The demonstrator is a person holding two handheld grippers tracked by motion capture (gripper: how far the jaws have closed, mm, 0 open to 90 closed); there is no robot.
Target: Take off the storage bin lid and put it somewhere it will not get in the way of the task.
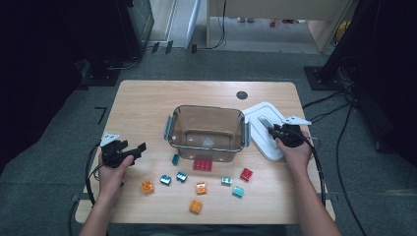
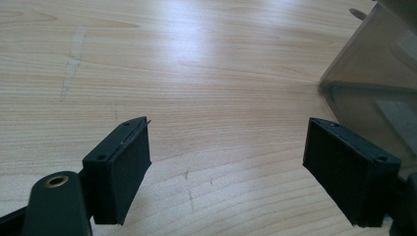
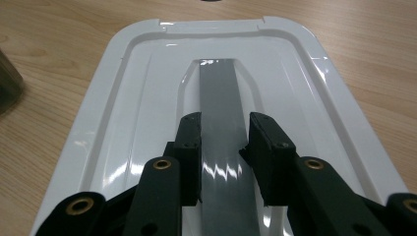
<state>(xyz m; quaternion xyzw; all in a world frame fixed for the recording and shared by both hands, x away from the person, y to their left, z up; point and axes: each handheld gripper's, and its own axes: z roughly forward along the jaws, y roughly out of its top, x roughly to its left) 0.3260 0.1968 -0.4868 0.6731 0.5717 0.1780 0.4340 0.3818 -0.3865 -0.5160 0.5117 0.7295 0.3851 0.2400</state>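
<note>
A clear grey-tinted container (image 1: 206, 109) stands open in the middle of the wooden table; its corner (image 2: 373, 93) shows at the right of the left gripper view. Beside it on the right lies its white lid (image 1: 260, 142), (image 3: 142, 98), with a grey handle strip (image 3: 219, 93) down the middle. My right gripper (image 1: 269, 126), (image 3: 223, 142) is over the lid, its jaws closed against both sides of that strip. My left gripper (image 1: 135, 150), (image 2: 231, 172) is wide open over bare wood left of the container, with nothing between its jaws.
Several small bricks lie in front of the container: a red plate (image 1: 202, 164), a red brick (image 1: 246, 174), orange bricks (image 1: 147, 187), (image 1: 195, 206) and teal ones (image 1: 238, 191). A dark round hole (image 1: 241, 95) marks the table's far side.
</note>
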